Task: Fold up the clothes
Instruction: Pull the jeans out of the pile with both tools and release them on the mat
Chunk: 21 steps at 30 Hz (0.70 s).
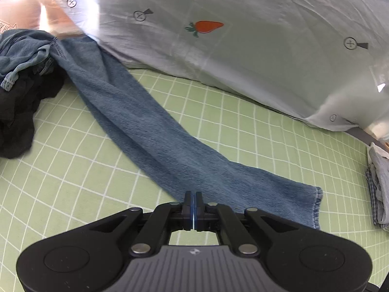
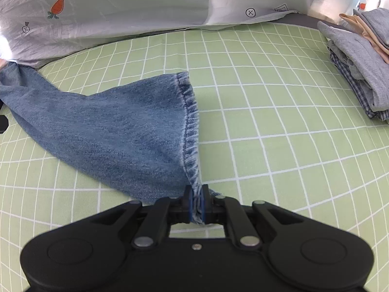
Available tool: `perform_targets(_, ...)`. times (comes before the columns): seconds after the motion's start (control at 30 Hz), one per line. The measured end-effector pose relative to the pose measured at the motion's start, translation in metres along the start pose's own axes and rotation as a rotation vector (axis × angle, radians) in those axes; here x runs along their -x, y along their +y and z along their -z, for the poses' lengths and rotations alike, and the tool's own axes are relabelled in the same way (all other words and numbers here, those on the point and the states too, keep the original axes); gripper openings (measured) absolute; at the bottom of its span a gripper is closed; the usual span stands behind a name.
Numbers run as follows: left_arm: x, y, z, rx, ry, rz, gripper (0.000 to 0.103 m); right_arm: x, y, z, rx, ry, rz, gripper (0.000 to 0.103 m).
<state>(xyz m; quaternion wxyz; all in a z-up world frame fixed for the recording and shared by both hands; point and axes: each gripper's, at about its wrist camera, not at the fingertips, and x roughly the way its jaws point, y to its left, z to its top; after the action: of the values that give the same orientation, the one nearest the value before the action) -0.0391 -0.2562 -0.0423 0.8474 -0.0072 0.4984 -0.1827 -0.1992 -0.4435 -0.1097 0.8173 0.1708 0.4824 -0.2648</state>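
The jeans (image 1: 150,126) leg stretches lengthwise from the pile (image 1: 17,102) towards the hem (image 2: 190,131), which the right gripper (image 2: 197,194) pinches; the left gripper (image 1: 193,199) is clenched on nothing.

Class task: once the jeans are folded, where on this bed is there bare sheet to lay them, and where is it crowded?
Bare checked sheet lies between the jeans hem and the folded stack, below the carrot-print duvet. Crowded: the dark clothes pile beside the jeans' waist.

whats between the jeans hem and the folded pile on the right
Only bare green checked sheet lies between the jeans hem and the folded pile, in the right wrist view.
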Motion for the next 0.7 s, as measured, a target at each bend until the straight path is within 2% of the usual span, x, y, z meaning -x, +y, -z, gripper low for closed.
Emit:
perform_targets(0.1,-0.014,0.022,-0.011,0.063,0.013,-0.021,0.019,-0.006,0.016,-0.003,-0.007,0.004,0.016,0.007)
perform_targets(0.17,-0.023,0.031,-0.019,0.086,0.02,-0.029,0.023,-0.01,0.026,-0.004,-0.013,0.006,0.028,0.008)
perform_targets(0.27,-0.036,0.042,-0.031,0.102,0.027,-0.048,0.036,-0.019,0.042,-0.009,-0.027,0.006,0.032,0.017)
perform_targets(0.3,-0.04,0.046,-0.035,0.106,0.028,-0.057,0.041,-0.023,0.047,-0.011,-0.039,0.007,0.028,0.023)
perform_targets(0.37,-0.046,0.055,-0.044,0.119,0.024,-0.068,0.043,-0.029,0.053,-0.015,-0.059,0.01,0.022,0.034)
perform_targets(0.43,-0.054,0.065,-0.052,0.144,0.023,-0.069,0.053,-0.033,0.052,-0.02,-0.066,0.012,0.026,0.045)
perform_targets(0.47,-0.058,0.071,-0.057,0.159,0.02,-0.071,0.057,-0.035,0.055,-0.022,-0.062,0.012,0.045,0.055)
perform_targets(0.5,-0.063,0.076,-0.062,0.175,0.016,-0.074,0.062,-0.037,0.058,-0.024,-0.057,0.011,0.064,0.07)
perform_targets(0.57,-0.073,0.087,-0.072,0.204,0.01,-0.073,0.062,-0.039,0.06,-0.027,-0.049,0.01,0.071,0.087)
perform_targets(0.7,-0.097,0.101,-0.092,0.228,0.017,-0.043,0.069,-0.038,0.058,-0.032,-0.032,0.005,0.039,0.095)
